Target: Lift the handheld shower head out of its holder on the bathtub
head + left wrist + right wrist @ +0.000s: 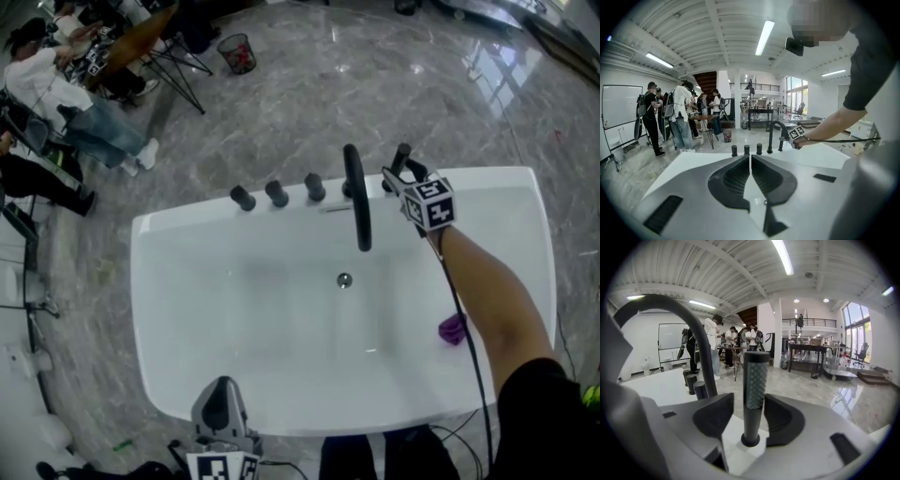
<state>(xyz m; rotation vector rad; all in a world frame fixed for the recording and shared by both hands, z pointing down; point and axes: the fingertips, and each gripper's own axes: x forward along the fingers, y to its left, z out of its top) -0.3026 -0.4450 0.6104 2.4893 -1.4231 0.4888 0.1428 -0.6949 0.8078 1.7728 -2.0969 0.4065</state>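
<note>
The handheld shower head [401, 159] is a black stick with a knurled top, upright in its holder on the far rim of the white bathtub [142, 272]. My right gripper [401, 174] reaches it from the right. In the right gripper view the shower head [754, 394] stands between the jaws of my right gripper [749, 400], which is open, with a gap showing on the left side. My left gripper [222, 384] hovers over the near rim, far from the holder. Seen in its own view, the left gripper [750, 159] is shut on nothing, and the shower head [781, 143] is far ahead.
A black arched faucet spout [356, 197] stands just left of the holder, with three black knobs [277, 193] further left. The drain [344, 279] sits mid-tub, and a purple object [452, 329] lies under my right arm. People, a table and a bin [237, 52] stand beyond on the marble floor.
</note>
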